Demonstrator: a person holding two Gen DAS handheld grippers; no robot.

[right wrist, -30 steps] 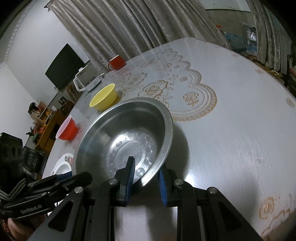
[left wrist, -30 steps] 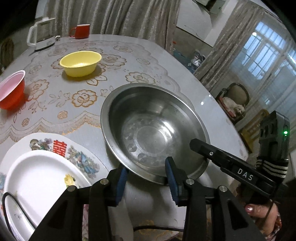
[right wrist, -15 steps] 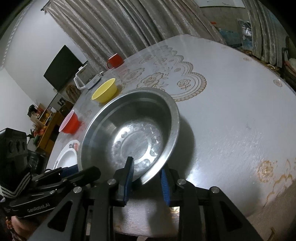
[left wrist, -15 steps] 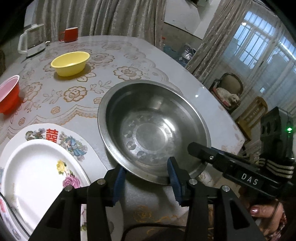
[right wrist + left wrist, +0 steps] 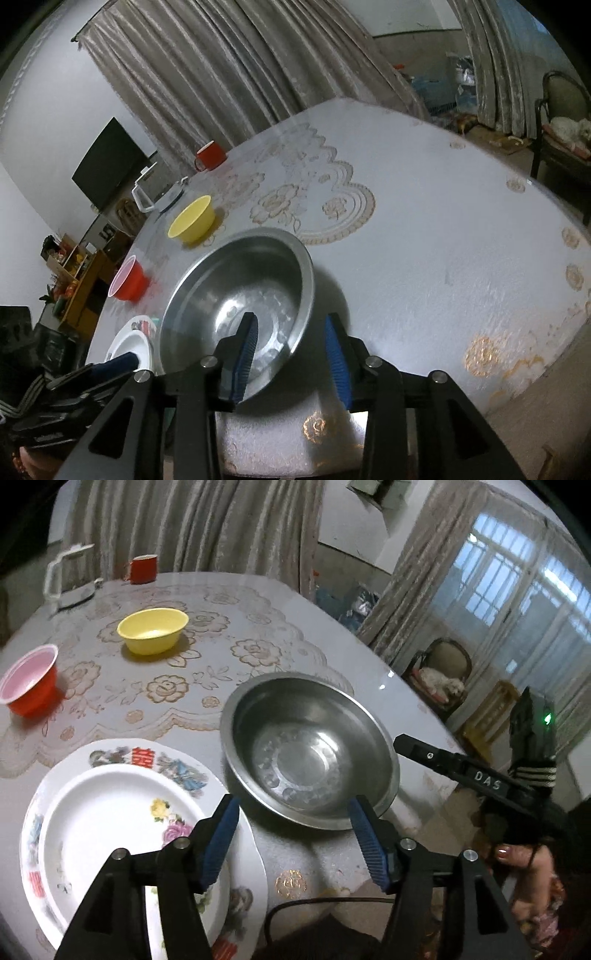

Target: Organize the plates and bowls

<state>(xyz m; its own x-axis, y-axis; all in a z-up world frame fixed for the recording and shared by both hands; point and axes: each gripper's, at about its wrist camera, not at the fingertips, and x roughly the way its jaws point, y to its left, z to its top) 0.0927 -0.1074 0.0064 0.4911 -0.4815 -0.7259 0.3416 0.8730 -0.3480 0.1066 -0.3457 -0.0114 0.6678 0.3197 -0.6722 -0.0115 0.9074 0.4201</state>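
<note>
Left gripper (image 5: pixel 293 812) spread wide near the table's near edge, right gripper (image 5: pixel 291 334) spread astride the steel basin's (image 5: pixel 236 291) near rim, basin resting near the table (image 5: pixel 424 258) edge, stacked plates (image 5: pixel 110 812) just beside it, red bowl (image 5: pixel 31 681) and yellow bowl (image 5: pixel 153 629) farther off, bare tablecloth beyond.

Right tool (image 5: pixel 290 354) spread, straddling steel bowl (image 5: pixel 236 295) rim.

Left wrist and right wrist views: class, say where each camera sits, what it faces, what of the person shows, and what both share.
Left wrist: on the left gripper, facing the stacked plates; the right hand shows.
Right wrist: on the right gripper, jaws open astride the rim, facing the curtains.
Shared: steel bowl, yellow bowl, red bowl.
</note>
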